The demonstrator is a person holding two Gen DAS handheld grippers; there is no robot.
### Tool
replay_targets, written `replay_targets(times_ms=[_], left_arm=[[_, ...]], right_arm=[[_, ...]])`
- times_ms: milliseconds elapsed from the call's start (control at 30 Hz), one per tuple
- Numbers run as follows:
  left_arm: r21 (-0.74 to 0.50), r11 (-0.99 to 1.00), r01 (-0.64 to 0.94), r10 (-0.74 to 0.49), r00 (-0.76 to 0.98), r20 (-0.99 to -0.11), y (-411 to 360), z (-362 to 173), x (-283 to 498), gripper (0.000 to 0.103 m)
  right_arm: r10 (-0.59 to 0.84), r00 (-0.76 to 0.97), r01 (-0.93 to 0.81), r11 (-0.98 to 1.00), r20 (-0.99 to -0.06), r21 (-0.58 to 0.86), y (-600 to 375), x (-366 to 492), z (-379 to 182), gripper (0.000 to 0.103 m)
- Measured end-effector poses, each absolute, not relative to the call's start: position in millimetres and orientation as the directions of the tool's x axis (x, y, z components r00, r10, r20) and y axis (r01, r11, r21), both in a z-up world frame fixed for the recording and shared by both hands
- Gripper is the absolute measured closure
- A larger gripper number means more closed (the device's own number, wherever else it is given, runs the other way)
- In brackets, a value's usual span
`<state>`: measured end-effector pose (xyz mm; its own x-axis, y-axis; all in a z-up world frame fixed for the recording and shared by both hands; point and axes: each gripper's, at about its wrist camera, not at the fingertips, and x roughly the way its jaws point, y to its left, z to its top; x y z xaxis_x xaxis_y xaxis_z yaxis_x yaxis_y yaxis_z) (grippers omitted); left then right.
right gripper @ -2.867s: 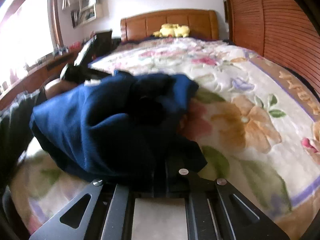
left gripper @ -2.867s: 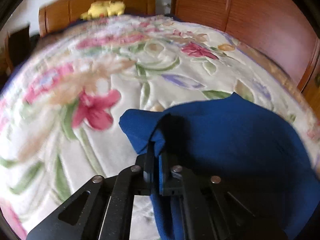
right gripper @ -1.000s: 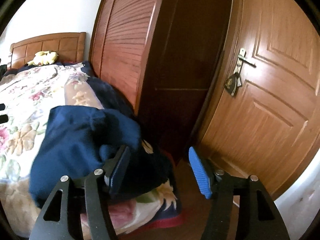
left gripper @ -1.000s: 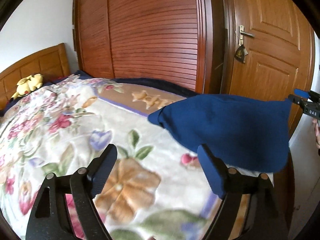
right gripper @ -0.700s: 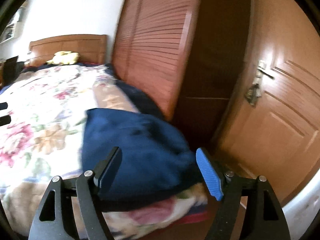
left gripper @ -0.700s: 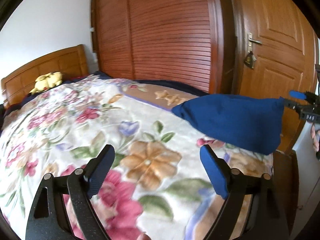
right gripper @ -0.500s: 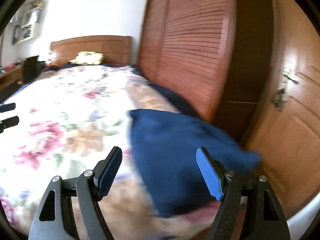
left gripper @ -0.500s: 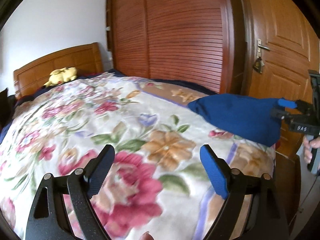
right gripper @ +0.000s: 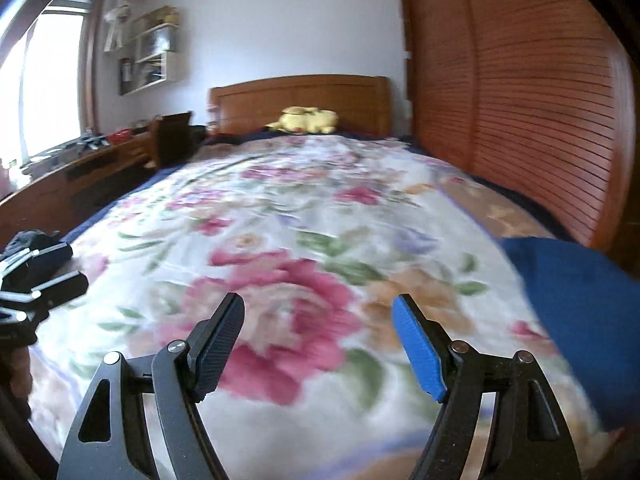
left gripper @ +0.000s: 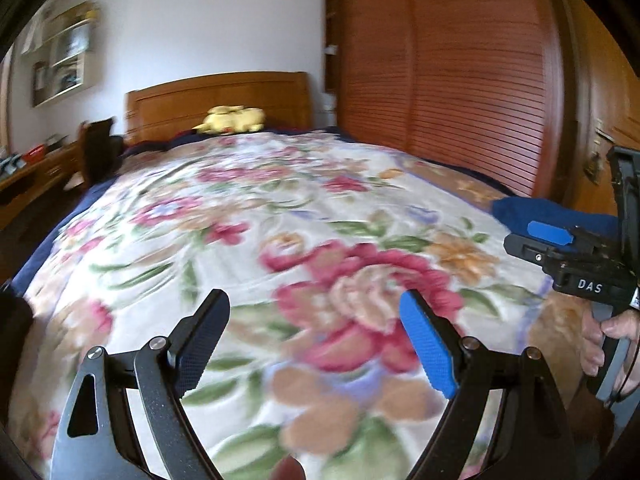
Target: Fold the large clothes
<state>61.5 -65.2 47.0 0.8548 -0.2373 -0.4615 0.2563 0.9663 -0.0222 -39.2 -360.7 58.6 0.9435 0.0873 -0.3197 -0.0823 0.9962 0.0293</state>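
Since a second ago both views have swung from the wardrobe and door toward the headboard, and the blue garment now lies at the right margin instead of in front of the jaws.

Left wrist view: the left gripper (left gripper: 316,338) hovers over the floral bedspread (left gripper: 248,208), jaws spread wide with nothing between them. The folded blue garment (left gripper: 532,210) lies on the bed's right edge, beside the louvred wardrobe (left gripper: 460,80). The right gripper (left gripper: 548,242) enters from the right, just in front of the garment, a hand (left gripper: 604,336) on its grip.

Right wrist view: the right gripper (right gripper: 320,344) has its jaws wide and empty above the bedspread (right gripper: 280,216). The garment (right gripper: 576,312) rests low on the right. A yellow plush toy (right gripper: 306,119) sits by the headboard (right gripper: 300,96).
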Motion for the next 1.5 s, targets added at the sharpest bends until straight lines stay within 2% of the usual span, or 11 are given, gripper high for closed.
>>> replay_targets(times_ms=[233, 433, 533, 1500], left_arm=[[-0.021, 0.993, 0.114, -0.112, 0.900, -0.420, -9.4, 34.4, 56.0, 0.015], [-0.053, 0.996, 0.078, -0.093, 0.907, -0.410, 17.8, 22.7, 56.7, 0.015], [-0.036, 0.998, 0.053, -0.063, 0.914, -0.401, 24.9, 17.0, 56.7, 0.015], [0.004, 0.999, 0.043, -0.038, 0.916, -0.400, 30.8, 7.1, 50.7, 0.015]], right_arm=[[0.155, 0.951, -0.154, 0.988, -0.268, 0.028, -304.0, -23.2, 54.8, 0.025], [0.159, 0.958, -0.156, 0.987, -0.237, 0.031, -281.6, -12.2, 30.9, 0.025], [0.155, 0.955, -0.162, 0.987, -0.251, -0.005, -273.2, -3.1, 21.0, 0.025], [0.166, 0.959, -0.175, 0.984, -0.229, -0.020, -253.8, 11.3, 11.9, 0.025]])
